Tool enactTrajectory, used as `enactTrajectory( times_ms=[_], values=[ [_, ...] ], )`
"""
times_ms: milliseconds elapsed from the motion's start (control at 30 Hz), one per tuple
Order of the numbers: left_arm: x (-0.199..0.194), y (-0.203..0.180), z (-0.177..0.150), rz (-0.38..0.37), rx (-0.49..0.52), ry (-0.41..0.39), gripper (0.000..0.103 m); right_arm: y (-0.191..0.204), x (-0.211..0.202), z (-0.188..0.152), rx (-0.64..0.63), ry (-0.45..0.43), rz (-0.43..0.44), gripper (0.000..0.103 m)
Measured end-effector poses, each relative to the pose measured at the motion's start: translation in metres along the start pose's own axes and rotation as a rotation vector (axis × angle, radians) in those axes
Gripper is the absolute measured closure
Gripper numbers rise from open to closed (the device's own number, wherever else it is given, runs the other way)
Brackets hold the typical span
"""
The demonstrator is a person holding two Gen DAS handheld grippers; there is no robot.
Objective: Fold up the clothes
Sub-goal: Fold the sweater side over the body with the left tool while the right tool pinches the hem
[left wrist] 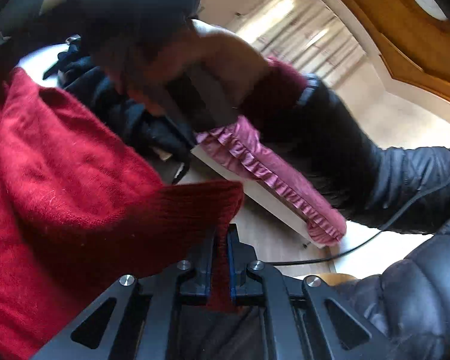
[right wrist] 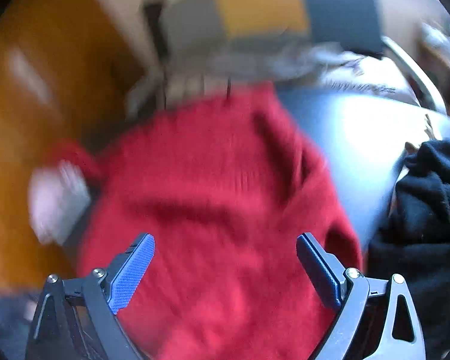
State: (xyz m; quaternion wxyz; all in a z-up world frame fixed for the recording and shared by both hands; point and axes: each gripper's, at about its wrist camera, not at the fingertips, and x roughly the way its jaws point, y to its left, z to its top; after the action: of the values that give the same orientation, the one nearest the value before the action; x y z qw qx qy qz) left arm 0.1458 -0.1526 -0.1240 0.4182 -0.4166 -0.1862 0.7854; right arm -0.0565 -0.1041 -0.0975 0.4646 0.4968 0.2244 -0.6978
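A fuzzy red sweater [left wrist: 60, 162] fills the left of the left wrist view, and its ribbed hem runs down between the blue pads of my left gripper [left wrist: 222, 258], which is shut on it. In the blurred right wrist view the same red sweater [right wrist: 219, 198] lies spread below my right gripper [right wrist: 225, 258], whose blue pads [right wrist: 132, 270] stand wide apart with nothing pinched between them. A person's hand and dark padded sleeve [left wrist: 330, 138] hold the other gripper across the middle of the left wrist view.
A dark garment [left wrist: 126, 120] lies heaped on the white table [left wrist: 45, 60], also at the right edge as a black garment [right wrist: 429, 210]. A pink frilled cloth [left wrist: 255, 165] hangs over the table edge. A black cable [left wrist: 360, 246] trails over the pale floor. Orange-brown wood [right wrist: 45, 96] stands at left.
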Motion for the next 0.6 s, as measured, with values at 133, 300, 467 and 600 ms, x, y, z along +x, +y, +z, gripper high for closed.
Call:
enactTrajectory(
  times_ms=[133,300,467,600],
  values=[
    [-0.013,0.003,-0.009,0.033,-0.042,-0.057,0.090,0.023,0.027,-0.032,-0.137,0.191,-0.096,0.007],
    [-0.039,0.015,-0.030,0.069,-0.122,-0.122,0.086,0.034,0.009,-0.061,-0.091,0.192,0.008,0.006],
    [-0.074,0.040,-0.050,0.101,-0.261,-0.222,0.085,0.057,0.016,-0.082,-0.131,0.186,-0.064,0.011],
    [-0.092,0.055,-0.066,0.135,-0.330,-0.281,0.084,0.069,0.022,-0.098,-0.158,0.161,-0.137,0.085]
  ],
)
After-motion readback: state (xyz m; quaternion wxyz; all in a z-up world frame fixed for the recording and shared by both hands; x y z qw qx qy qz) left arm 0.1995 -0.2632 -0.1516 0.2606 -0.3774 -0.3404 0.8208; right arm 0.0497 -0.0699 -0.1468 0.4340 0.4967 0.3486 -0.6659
